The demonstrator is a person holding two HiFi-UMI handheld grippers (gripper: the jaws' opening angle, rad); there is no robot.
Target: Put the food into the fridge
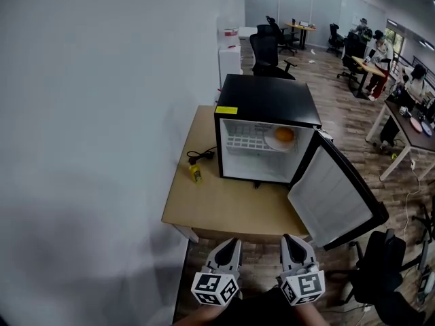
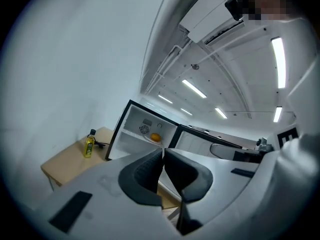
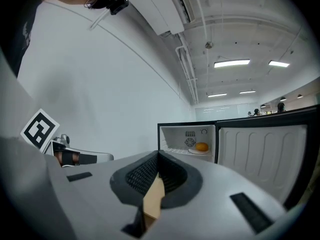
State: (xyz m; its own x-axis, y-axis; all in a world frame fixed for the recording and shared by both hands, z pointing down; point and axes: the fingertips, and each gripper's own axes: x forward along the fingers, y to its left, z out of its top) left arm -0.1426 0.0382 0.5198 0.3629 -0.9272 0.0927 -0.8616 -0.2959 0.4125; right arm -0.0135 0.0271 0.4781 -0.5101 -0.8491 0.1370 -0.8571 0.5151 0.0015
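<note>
A small black fridge [image 1: 268, 100] stands open on the wooden table [image 1: 224, 209], its door [image 1: 336, 192] swung out to the right. On its upper wire shelf lies an orange [image 1: 284, 134] on a white plate [image 1: 270, 141]; the orange [image 2: 156, 137] also shows in the left gripper view, and the orange [image 3: 201, 146] in the right gripper view. Both grippers hang side by side in front of the table's near edge, away from the fridge. My left gripper [image 1: 232, 244] is shut and empty, its tips [image 2: 163, 152] meeting. My right gripper [image 1: 289, 240] is also shut with nothing in it, jaws touching at the tip [image 3: 158, 155].
A small yellow bottle [image 1: 196, 173] and a black power cord [image 1: 201, 156] lie on the table left of the fridge. A white wall runs along the left. Office chairs [image 1: 270, 53], desks and people fill the room behind. A black chair [image 1: 380, 263] stands below the open door.
</note>
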